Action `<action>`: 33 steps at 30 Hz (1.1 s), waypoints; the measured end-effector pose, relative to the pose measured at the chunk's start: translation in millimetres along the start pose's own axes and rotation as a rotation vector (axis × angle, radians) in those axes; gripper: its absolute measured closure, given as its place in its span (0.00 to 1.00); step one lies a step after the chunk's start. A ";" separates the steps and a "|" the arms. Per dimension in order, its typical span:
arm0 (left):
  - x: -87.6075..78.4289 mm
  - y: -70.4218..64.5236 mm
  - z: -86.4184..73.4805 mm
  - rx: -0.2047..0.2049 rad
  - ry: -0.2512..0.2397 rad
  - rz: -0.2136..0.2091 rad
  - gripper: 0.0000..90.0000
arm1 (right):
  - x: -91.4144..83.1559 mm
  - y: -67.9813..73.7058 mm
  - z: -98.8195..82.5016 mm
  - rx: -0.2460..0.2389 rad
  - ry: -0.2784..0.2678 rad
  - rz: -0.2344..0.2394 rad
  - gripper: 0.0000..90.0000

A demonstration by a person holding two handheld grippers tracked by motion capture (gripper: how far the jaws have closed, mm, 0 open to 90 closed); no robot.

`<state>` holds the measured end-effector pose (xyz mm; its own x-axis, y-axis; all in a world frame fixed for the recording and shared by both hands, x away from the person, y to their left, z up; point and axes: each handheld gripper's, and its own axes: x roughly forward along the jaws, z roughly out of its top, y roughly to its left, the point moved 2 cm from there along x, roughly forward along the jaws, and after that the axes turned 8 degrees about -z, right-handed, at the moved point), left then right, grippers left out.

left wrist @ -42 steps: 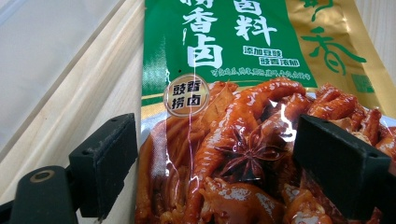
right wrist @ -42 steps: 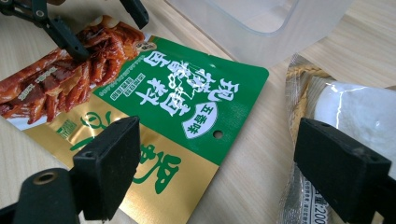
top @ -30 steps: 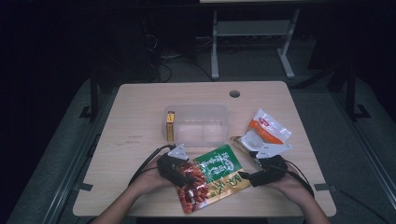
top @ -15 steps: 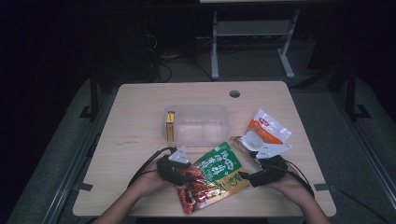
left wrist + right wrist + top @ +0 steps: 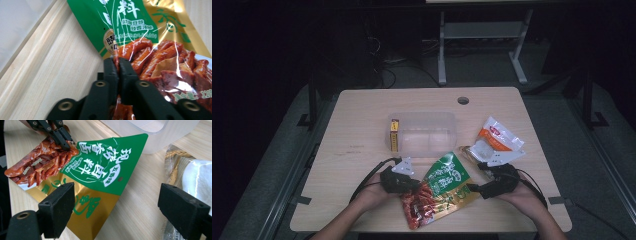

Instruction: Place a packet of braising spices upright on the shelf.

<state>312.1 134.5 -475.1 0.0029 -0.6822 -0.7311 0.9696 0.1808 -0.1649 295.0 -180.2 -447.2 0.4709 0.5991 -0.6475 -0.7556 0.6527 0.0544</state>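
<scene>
A snack bag (image 5: pixel 442 192), green and gold with red food pictured on it, lies flat near the table's front edge. My left gripper (image 5: pixel 414 184) has just been closing and is now shut on the bag's left edge; in the left gripper view the film (image 5: pixel 135 25) is pinched between the pads (image 5: pixel 111 72). The right gripper view shows the same grip (image 5: pixel 65 145) at the bag's (image 5: pixel 100 175) far corner. My right gripper (image 5: pixel 474 189) sits at the bag's right side, open; its jaws (image 5: pixel 117 195) stand wide apart with the bag's gold corner beneath them, not touching.
A clear plastic container (image 5: pixel 424 132) stands mid-table with a yellow box (image 5: pixel 394 135) against its left wall. A white and orange pouch (image 5: pixel 498 140) and a clear-wrapped packet (image 5: pixel 195 177) lie to the right. The table has a cable hole (image 5: pixel 463 100) at the back.
The left gripper's jaws have closed onto the snack bag's left edge. Both hands stay where they were, and the right gripper stays open.
</scene>
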 end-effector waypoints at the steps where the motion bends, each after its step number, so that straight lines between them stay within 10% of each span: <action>1: -0.1 -0.1 0.1 0.003 0.000 -0.003 0.98 | 0.6 -0.9 -0.1 -0.003 -0.002 0.001 0.15; 18: -29.7 -5.7 5.2 0.036 -0.095 -0.022 1.00 | -7.6 5.7 7.7 0.042 0.004 0.132 0.18; 33: -58.8 -7.4 -3.7 0.077 -0.154 -0.013 1.00 | 5.9 3.8 42.8 0.040 -0.022 0.230 0.50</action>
<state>303.9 175.9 -433.3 0.0216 -0.7858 -0.6181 0.9856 0.1205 -0.1188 314.4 -154.3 -418.3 0.2985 0.7442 -0.5975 -0.8257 0.5154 0.2293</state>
